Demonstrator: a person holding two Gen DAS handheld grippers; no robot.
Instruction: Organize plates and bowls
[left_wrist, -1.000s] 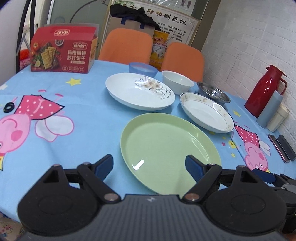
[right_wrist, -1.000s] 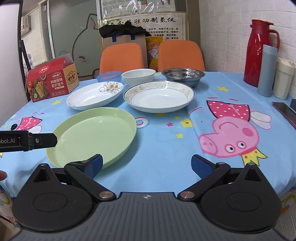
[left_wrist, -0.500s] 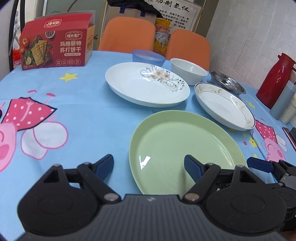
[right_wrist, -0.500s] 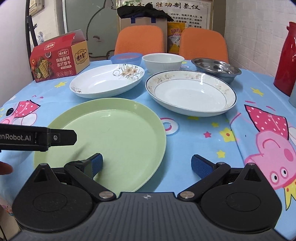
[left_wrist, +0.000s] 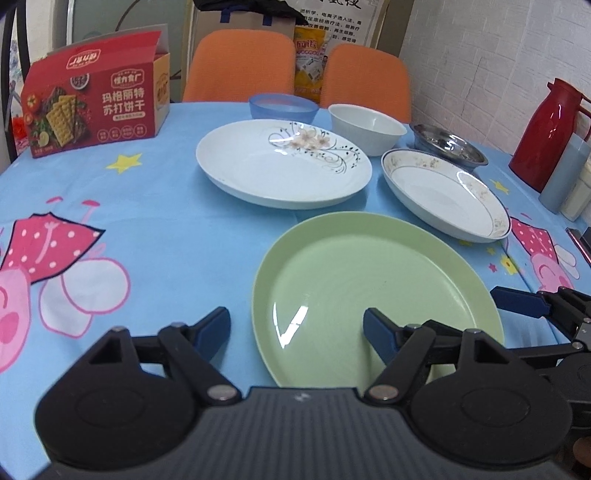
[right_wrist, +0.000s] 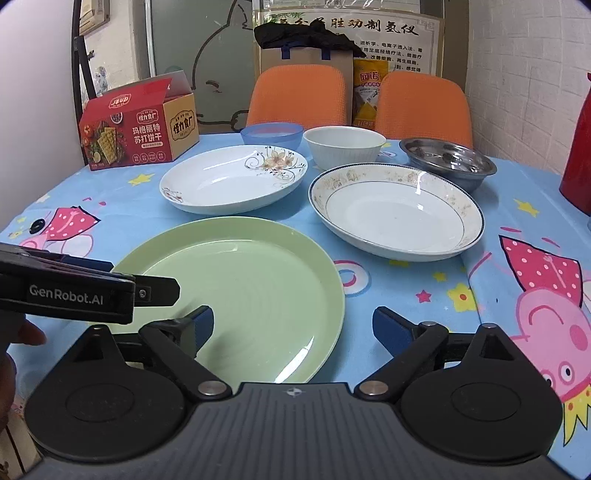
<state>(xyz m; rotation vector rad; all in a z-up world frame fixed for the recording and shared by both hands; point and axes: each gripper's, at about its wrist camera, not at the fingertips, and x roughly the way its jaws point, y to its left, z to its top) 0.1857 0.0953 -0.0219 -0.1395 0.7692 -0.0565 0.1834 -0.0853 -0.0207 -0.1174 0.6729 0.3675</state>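
Observation:
A pale green plate (left_wrist: 369, 288) lies nearest on the blue cartoon tablecloth. My left gripper (left_wrist: 295, 328) straddles its near left rim, jaws closing, one finger over the cloth and one over the plate; the pads are clear of it. My right gripper (right_wrist: 295, 326) stands open across the green plate's (right_wrist: 240, 288) right rim. Behind are a flowered white plate (left_wrist: 280, 166), a gold-rimmed plate (left_wrist: 443, 192), a white bowl (left_wrist: 365, 127), a blue bowl (left_wrist: 282, 107) and a steel bowl (left_wrist: 448, 146).
A red cracker box (left_wrist: 92, 107) stands at the far left. A red thermos (left_wrist: 546, 140) and a grey cup (left_wrist: 561, 173) stand at the right by the brick wall. Two orange chairs (left_wrist: 240, 66) are behind the table.
Both grippers have come forward and lower over the green plate, which now fills more of each view. The left jaws have narrowed a little.

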